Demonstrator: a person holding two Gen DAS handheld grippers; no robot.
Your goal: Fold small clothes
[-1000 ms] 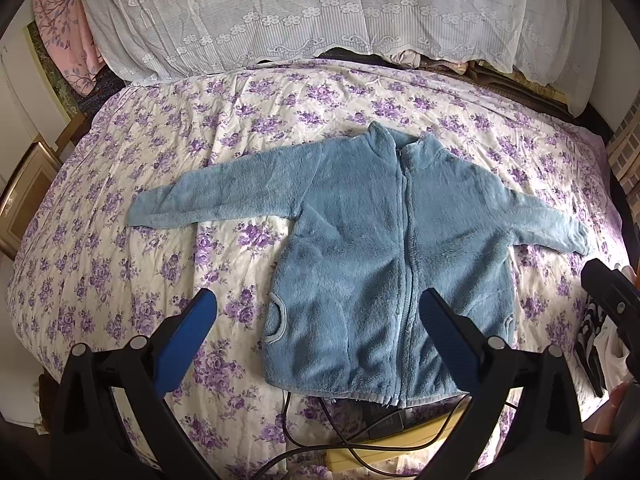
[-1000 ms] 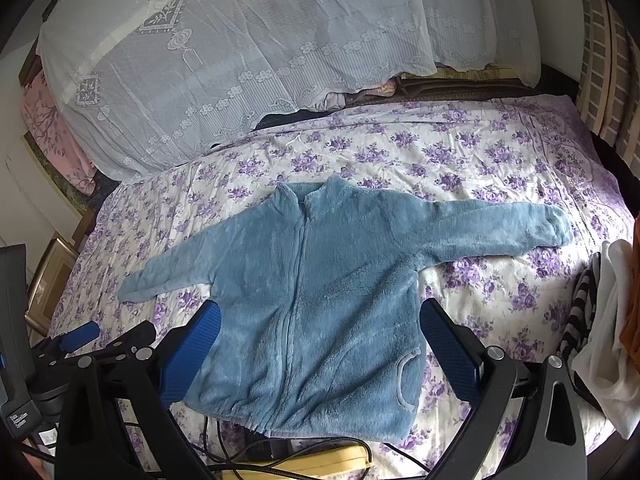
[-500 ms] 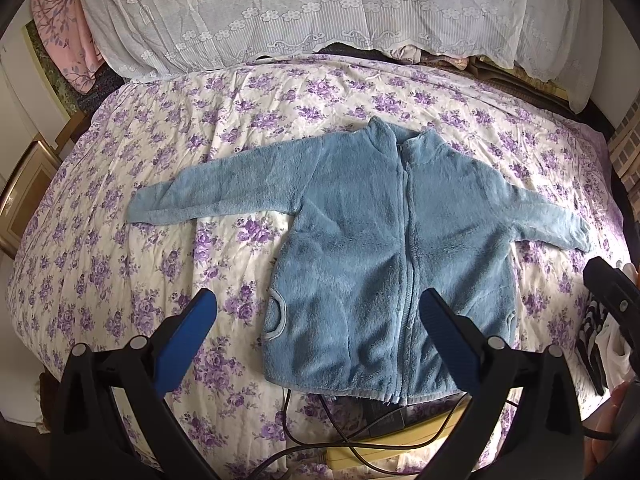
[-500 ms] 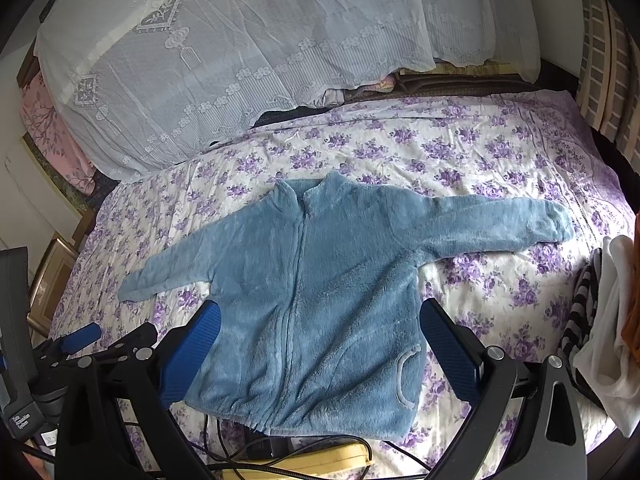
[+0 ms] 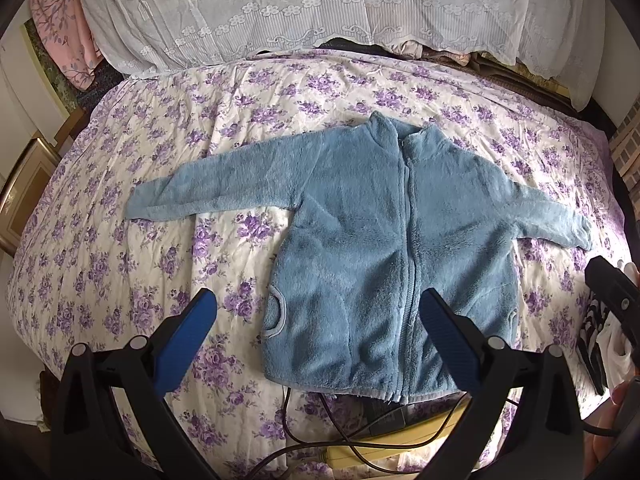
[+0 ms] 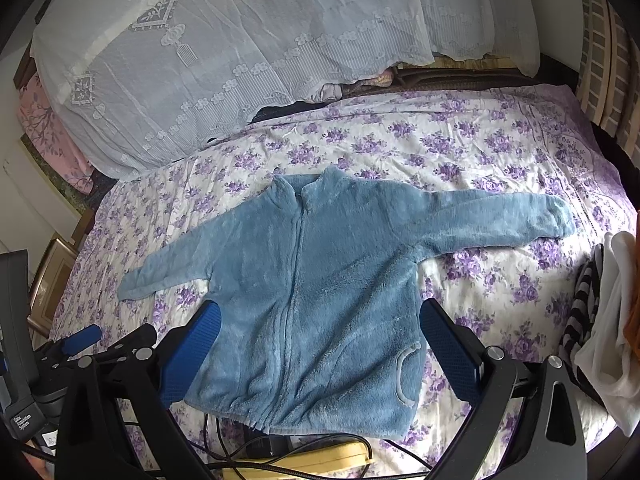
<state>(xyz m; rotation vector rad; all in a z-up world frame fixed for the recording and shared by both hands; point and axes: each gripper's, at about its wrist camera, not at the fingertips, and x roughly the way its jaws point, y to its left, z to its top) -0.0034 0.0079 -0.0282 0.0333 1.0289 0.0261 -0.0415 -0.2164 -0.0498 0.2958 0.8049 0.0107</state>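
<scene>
Big flowery bedspread under everything. The blue fleece jacket lies flat ahead of both sets of fingers, zipped, sleeves spread. Left gripper and right gripper both hover over its hem, fingers wide apart, holding nothing. Black cables sit below the hem.

- Bedspread, cream with purple floral print, covers the bed.
- White lace cloth draped over bedding at the far side.
- Pink fabric at far left.
- Black cables over a yellow object at near edge.
- Striped cloth and white cloth at right.
</scene>
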